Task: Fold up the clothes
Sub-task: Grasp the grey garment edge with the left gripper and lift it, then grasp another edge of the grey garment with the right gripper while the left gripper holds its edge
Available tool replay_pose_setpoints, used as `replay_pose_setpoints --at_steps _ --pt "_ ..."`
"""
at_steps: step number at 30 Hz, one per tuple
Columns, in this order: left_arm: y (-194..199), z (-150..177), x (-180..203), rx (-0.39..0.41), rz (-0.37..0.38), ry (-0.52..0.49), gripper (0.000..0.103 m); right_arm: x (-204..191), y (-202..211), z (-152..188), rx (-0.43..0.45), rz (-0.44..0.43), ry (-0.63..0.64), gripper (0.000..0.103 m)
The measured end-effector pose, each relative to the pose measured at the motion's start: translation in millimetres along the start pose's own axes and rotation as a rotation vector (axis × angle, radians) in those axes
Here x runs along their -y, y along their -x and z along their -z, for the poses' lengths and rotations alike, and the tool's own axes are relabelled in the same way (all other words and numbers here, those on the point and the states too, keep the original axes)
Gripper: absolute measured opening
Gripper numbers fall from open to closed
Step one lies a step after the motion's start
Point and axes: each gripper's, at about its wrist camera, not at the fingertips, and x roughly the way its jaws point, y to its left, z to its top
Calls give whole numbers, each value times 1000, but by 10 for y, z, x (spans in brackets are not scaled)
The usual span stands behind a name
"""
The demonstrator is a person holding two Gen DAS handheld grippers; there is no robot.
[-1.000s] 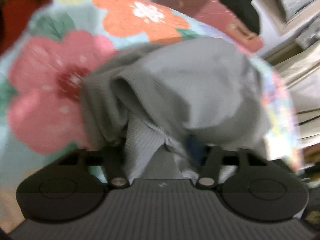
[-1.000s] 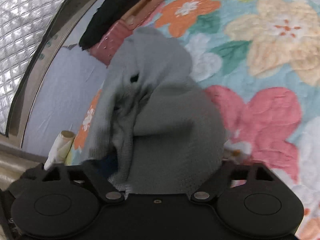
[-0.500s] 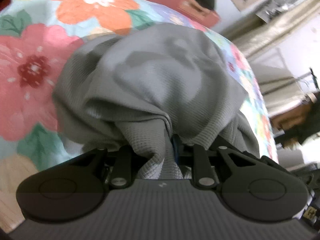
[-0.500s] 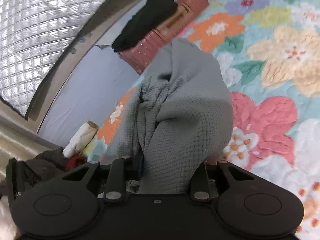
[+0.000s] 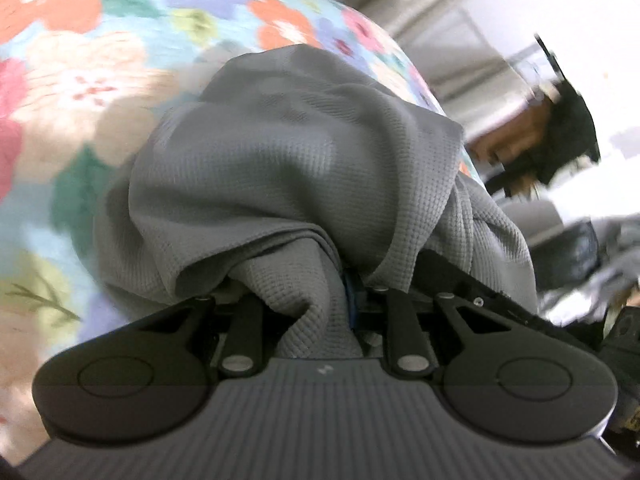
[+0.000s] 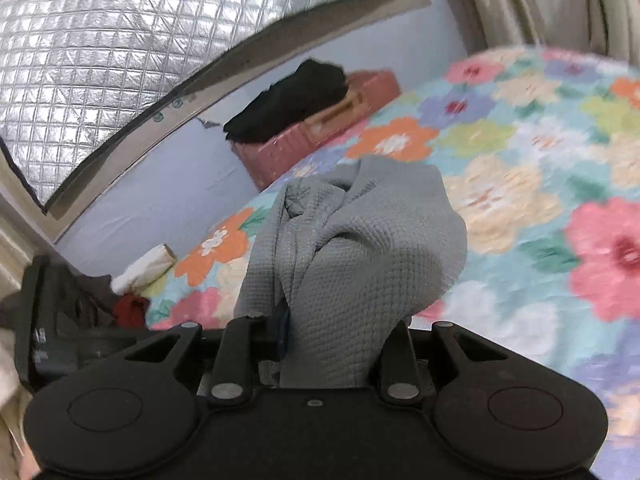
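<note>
Grey garment (image 5: pixel 296 168) bunches forward from both pinching claws, axis unclear.

Grey garment (image 5: pixel 288 168): matt waffle-knit cloth

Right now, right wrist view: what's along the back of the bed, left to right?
Red cloth → white roll → black garment on pink box → floral quilt. The grey garment hangs in front from the right tool.
</note>
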Motion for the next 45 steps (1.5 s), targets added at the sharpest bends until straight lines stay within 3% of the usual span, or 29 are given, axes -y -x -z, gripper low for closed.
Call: replay_pose_setpoints --at_steps 7,14,22,26,33,36,39,45 --pt "-265 410 608 -101 27 -138 18 301 686 270 67 116 34 31" --pt "-589 863 1092 -221 39 -259 18 834 1160 724 101 174 -78 31" --pt "-921 1254 1425 -328 39 -357 19 987 1539 1075 69 322 23 30" --pt "-1041 1341 1549 -315 27 -415 19 1075 1651 1151 64 385 54 29" --pt "-1143 1701 1855 -278 -2 -523 21 1008 1834 1216 -31 493 293 27" --pt "-1104 1816 2022 -250 -6 -595 21 1093 2006 1321 27 516 287 27" --pt "-1068 1876 2162 -234 -25 -678 21 1243 2106 1413 95 545 190 26" --pt "-1112 1652 2516 -167 76 -691 20 1268 2229 1195 220 655 284 25"
